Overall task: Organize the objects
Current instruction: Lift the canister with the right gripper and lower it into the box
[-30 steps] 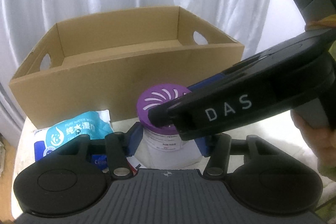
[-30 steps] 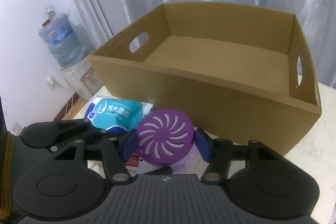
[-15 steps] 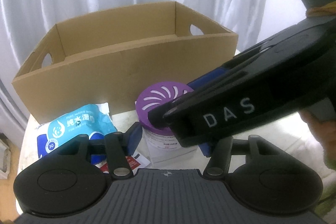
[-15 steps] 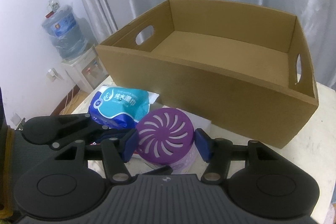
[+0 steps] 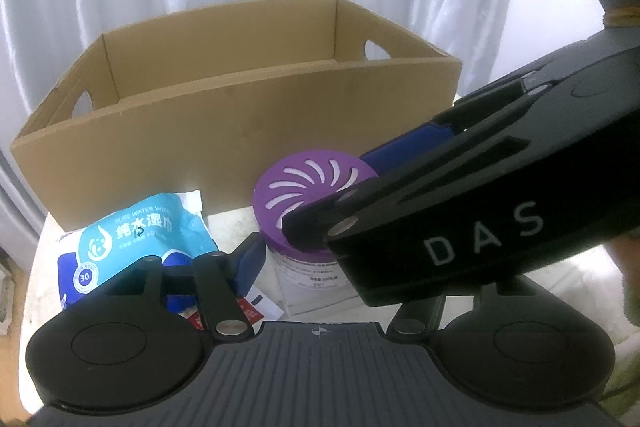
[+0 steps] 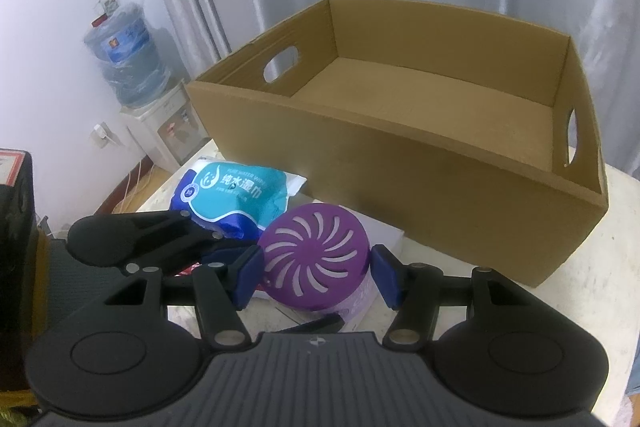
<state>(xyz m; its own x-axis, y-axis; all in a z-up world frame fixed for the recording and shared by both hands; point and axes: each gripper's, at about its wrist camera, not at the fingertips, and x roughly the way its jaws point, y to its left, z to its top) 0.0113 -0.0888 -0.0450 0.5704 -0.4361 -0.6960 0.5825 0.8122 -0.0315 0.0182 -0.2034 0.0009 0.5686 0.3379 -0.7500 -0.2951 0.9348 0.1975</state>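
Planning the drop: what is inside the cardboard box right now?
The cardboard box shows only bare brown floor in the right wrist view. Its near wall hides the front strip of the floor, so anything lying low there cannot be seen.

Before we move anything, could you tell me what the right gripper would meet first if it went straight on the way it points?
Probably nothing new: the right gripper already straddles the purple-lidded container, so that comes first; the cardboard box lies behind.
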